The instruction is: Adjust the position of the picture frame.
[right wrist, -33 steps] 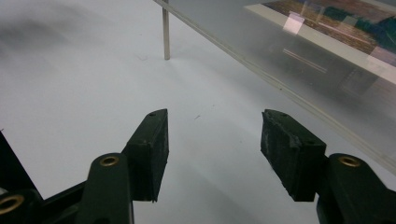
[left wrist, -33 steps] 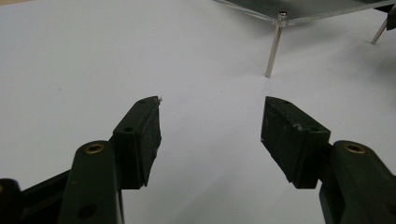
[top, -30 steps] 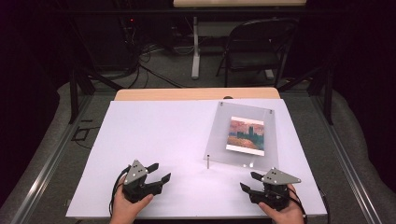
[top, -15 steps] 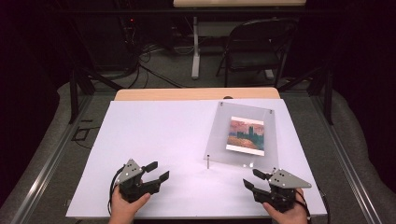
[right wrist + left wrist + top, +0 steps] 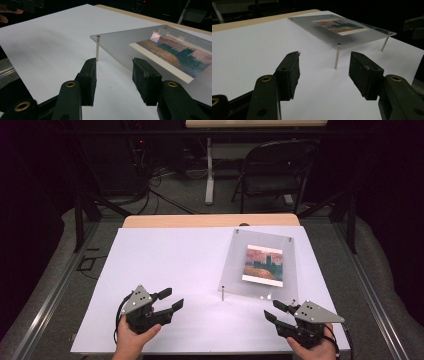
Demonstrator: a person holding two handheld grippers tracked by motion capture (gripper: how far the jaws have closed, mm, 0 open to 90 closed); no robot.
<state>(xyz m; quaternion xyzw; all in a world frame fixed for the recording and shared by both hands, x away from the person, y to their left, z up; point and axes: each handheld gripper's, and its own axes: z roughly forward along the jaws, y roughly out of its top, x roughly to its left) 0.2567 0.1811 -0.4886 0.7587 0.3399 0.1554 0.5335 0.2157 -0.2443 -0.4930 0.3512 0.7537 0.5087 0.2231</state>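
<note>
A white tabletop (image 5: 190, 270) carries a clear acrylic panel (image 5: 260, 247) with a painted print (image 5: 263, 265) mounted in it, lying toward the far right corner. The panel stands tilted on thin metal pegs (image 5: 336, 57); two pegs on its near side are plain in the left gripper view, while any others are hidden under the sheet or too faint to make out. The picture's subject is blurred: orange sky and dark shapes, no more.

The left claw (image 5: 167, 299) sits near the front edge, left of centre, its jaws apart with nothing between them, pointing toward the panel's near corner. The right claw (image 5: 274, 311) sits by the front right corner, jaws likewise apart and empty, just short of the panel's near edge. A hand (image 5: 131, 342) holds the left claw; both hands are cut off by the bottom of the high view. Beyond the far edge, a folding chair (image 5: 272, 172) stands in deep shadow.
</note>
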